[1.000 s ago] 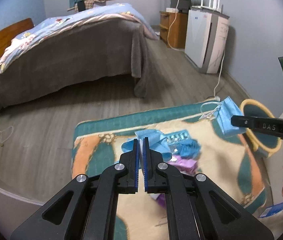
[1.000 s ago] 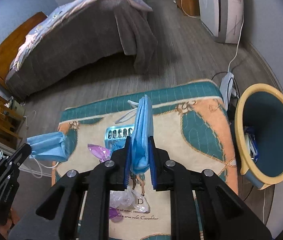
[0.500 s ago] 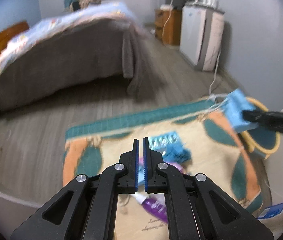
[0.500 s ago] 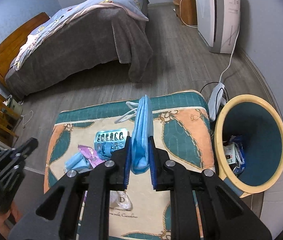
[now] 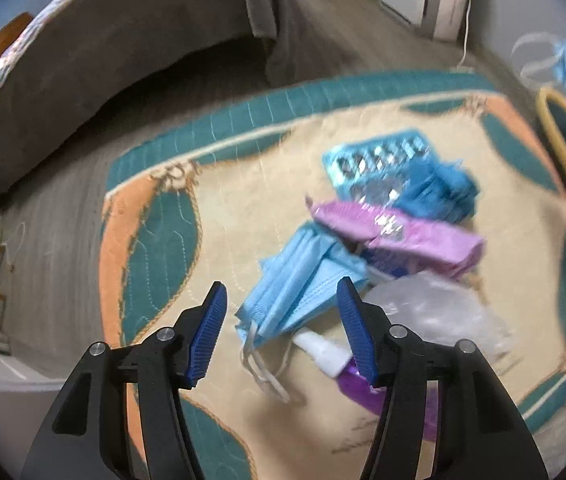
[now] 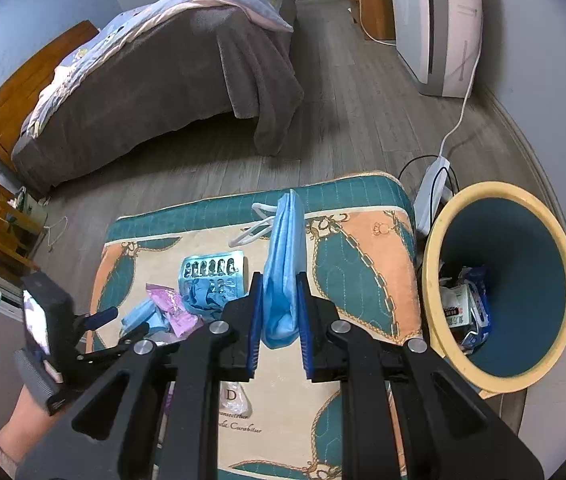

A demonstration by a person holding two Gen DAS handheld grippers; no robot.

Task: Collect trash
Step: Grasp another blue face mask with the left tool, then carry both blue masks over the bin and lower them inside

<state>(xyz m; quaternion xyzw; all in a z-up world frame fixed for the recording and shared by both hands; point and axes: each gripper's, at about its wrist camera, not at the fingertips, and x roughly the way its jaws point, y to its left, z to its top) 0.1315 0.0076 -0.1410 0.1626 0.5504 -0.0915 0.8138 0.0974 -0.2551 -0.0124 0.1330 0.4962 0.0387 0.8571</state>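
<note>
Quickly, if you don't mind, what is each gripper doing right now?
Left gripper: open, empty, above a blue face mask on the rug.
Right gripper: shut on another blue mask.

Both grippers are chunky black plastic: the left gripper (image 5: 281, 330) and right gripper (image 6: 279, 322) have ribbed blue pads (image 5: 207, 334) and round silver screws. Bare skin (image 6: 23, 420) shows at 8 o'clock.

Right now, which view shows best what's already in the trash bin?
The right wrist view: it looks straight into the trash bin, with packaging at the bottom. The left wrist view catches only a blurred slice of its yellow rim at the frame's right edge.
</note>
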